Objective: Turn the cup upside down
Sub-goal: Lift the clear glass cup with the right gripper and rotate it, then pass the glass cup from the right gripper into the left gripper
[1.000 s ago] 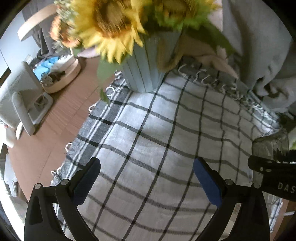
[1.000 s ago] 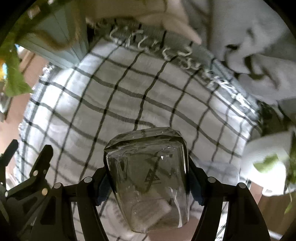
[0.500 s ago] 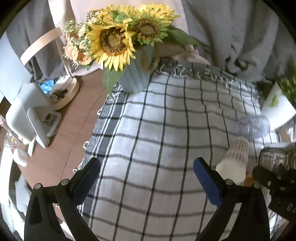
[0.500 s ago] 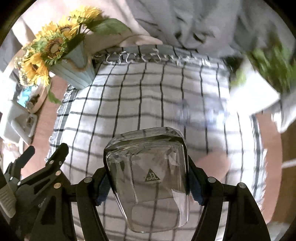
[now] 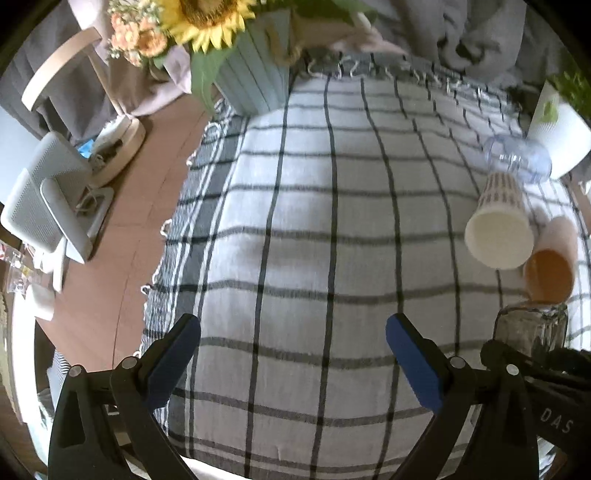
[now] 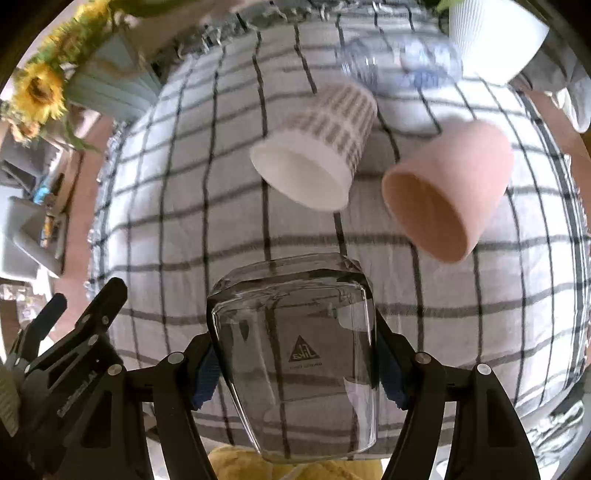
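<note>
Right now our right gripper point(image 6: 295, 363) has its jaws clamped on a clear glass cup point(image 6: 295, 354), blue pads pressed to both its sides. Cup is held above the checked cloth point(image 6: 184, 206), thick base pointing away from the cam, a small triangle logo on its wall; whether the mouth faces us or down we can't tell for sure. In the left wrist view the same cup point(image 5: 532, 328) shows at the far right edge, w/ the right gripper's black body beneath it.

Our left gripper point(image 5: 291, 354) hangs over the cloth w/ jaws wide apart, nothing between the blue pads point(image 5: 413, 365).

Beyond the glass, approx. mid-cloth, a white paper cup w/ brown dashes point(image 6: 317, 155) lies on its side, open mouth toward us. Just beside it on the right, a pink cup point(image 6: 447, 192) also lies on its side, mouth toward us. Behind those, a clear plastic cup point(image 6: 402, 62) lies tipped over, near a white ribbed pot point(image 6: 495, 33) at the cloth's far right corner.

At the far left corner of the cloth stands a pale blue vase point(image 5: 255, 74) w/ sunflowers point(image 5: 207, 18). Left of the cloth, on the bare wooden desk point(image 5: 122, 236), sit a grey stand-like device point(image 5: 48, 206) and a round tray point(image 5: 122, 147) w/ small bits in it. Grey fabric point(image 5: 461, 33) is bunched behind the cloth's fringed edge.
</note>
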Tool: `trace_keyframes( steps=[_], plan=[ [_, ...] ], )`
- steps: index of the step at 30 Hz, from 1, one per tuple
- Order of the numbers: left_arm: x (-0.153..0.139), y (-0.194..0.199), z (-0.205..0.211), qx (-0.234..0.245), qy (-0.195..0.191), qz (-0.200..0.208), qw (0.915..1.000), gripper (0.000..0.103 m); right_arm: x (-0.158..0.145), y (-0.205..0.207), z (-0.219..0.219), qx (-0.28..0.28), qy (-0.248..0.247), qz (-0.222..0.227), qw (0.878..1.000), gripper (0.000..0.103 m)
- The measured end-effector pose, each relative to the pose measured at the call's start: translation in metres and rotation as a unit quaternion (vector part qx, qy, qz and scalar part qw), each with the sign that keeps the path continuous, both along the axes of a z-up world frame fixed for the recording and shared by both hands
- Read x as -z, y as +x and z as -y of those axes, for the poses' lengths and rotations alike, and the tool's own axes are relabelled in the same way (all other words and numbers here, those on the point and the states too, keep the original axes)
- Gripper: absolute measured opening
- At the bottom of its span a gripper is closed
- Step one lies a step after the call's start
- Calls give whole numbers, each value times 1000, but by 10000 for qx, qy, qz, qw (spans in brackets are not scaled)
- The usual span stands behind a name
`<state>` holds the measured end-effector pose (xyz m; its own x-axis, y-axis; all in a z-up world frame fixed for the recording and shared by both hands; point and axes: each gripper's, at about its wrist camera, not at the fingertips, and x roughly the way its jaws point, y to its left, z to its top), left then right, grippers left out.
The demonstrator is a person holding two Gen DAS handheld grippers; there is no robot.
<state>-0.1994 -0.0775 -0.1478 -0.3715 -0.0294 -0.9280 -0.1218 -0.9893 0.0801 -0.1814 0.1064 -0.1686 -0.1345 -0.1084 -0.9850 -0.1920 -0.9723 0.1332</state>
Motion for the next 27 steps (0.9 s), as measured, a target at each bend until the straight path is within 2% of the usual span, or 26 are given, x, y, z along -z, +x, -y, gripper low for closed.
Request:
trace_keyframes(
  steps=[5, 6, 15, 19, 22, 27],
  plan=[
    [14, 1, 2, 48, -54, 190, 9998, 102, 17, -2, 3, 20, 81, 170, 9998, 70],
    [17, 1, 2, 398, -79, 231, 9989, 102, 21, -3, 4, 33, 91, 224, 9997, 70],
    [28, -2, 6, 397, -127, 363, 9985, 102, 33, -6, 4, 55, 109, 353, 9993, 69],
    [29, -3, 8, 369, -133, 388, 9985, 102, 33, -7, 5, 16, 125, 361, 9993, 70],
    [27, -2, 9, 341, -135, 373, 9986, 102, 31, -6, 5, 0, 104, 334, 9994, 76],
    [15, 2, 8, 404, -48, 305, 9987, 102, 9, 4, 3, 4, 142, 80, 9999, 78]
  ],
)
